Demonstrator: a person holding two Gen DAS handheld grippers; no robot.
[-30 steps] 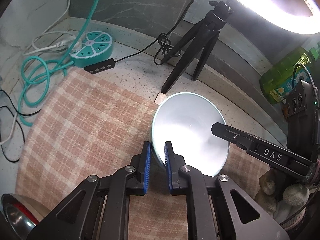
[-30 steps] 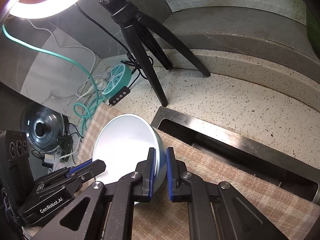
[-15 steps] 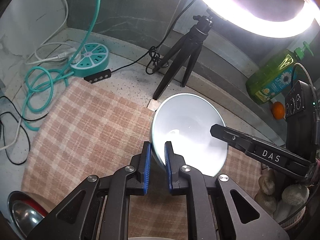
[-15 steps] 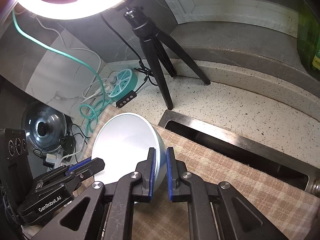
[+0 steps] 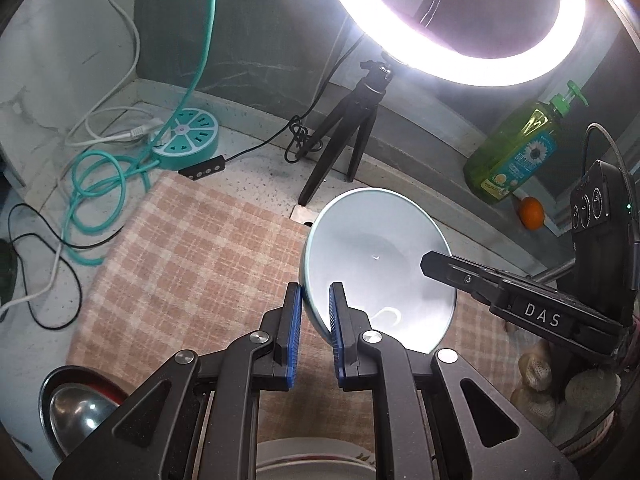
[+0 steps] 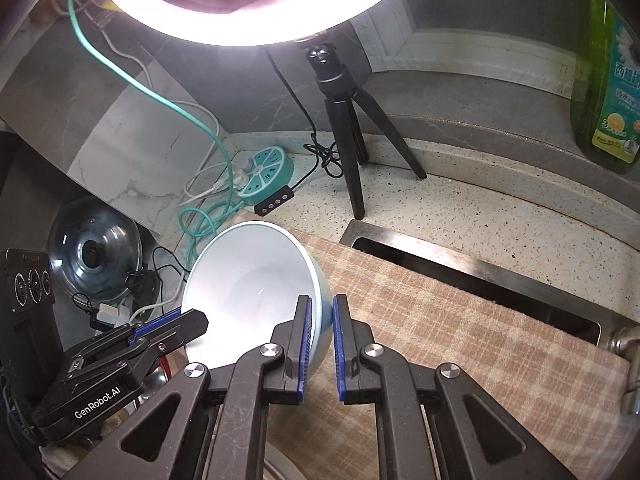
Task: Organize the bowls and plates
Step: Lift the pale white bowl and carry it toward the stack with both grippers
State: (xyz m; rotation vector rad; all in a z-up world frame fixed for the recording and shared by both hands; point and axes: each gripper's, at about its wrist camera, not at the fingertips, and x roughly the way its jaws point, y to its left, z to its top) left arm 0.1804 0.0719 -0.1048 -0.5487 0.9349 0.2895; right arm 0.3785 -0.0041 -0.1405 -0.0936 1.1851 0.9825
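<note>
A pale blue-white bowl (image 5: pixel 376 256) hangs in the air above the checked cloth (image 5: pixel 192 264), held from two sides. My left gripper (image 5: pixel 315 304) is shut on its near left rim. My right gripper (image 6: pixel 322 316) is shut on the opposite rim of the bowl (image 6: pixel 248 280). The right gripper's finger also shows in the left wrist view, reaching over the bowl from the right. At the bottom of the left wrist view a white plate (image 5: pixel 316 460) lies under the gripper, and a metal bowl (image 5: pixel 76 404) with a red rim sits at the lower left.
A black tripod (image 5: pixel 348 136) with a bright ring light (image 5: pixel 452 20) stands behind the cloth. A teal power hub (image 5: pixel 188 136) and cables lie at the back left, a green soap bottle (image 5: pixel 520 152) and an orange (image 5: pixel 531 212) at the right. A sink slot (image 6: pixel 472 276) borders the cloth.
Both grippers have risen with the bowl between them. The cloth, tripod and power hub have shrunk below, and the ring light, soap bottle and lower dishes have come into view.
</note>
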